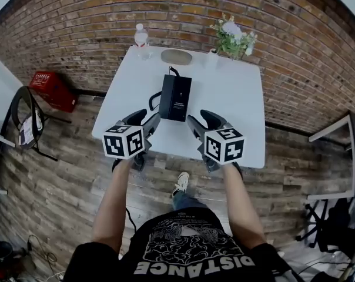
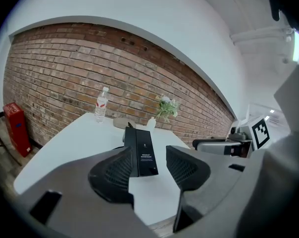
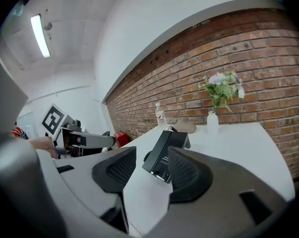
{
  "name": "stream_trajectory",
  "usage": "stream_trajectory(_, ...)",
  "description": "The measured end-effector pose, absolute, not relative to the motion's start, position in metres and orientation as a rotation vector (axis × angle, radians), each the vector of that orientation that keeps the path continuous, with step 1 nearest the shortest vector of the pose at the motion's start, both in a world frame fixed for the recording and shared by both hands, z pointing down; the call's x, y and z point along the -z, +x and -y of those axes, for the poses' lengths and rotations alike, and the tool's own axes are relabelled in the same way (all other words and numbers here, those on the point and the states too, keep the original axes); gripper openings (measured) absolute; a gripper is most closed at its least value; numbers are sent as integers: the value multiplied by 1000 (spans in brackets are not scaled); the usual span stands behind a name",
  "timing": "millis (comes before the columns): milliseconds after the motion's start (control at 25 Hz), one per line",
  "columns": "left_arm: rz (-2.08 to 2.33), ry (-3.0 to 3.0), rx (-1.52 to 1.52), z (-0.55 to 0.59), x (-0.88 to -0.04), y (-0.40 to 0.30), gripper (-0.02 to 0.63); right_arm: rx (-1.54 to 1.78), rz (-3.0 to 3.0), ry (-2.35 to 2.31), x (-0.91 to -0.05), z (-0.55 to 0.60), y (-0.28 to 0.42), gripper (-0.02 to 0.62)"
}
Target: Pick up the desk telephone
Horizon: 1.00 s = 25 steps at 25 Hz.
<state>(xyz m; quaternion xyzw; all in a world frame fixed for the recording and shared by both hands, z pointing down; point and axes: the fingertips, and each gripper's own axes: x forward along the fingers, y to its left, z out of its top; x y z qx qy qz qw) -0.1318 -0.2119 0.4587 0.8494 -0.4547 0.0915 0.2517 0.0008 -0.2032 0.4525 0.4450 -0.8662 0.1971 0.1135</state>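
Both agape: left tongs [image 1: 147,121], right tongs [image 1: 202,121]; vase [image 3: 212,123] holds flowers [image 3: 220,89], bottle [image 3: 161,116] seemingly water.

Bright, even light; fisheye-bent edges, dark corners.

Office-like room: brick wall [image 1: 107,10], white table [image 1: 239,113]
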Motion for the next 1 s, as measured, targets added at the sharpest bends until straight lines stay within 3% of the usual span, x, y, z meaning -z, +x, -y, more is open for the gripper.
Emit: stream_trajectory(1000,832,2110,-366,353,-575,-94,285,-953,2412,1111,-563,331,-9,253)
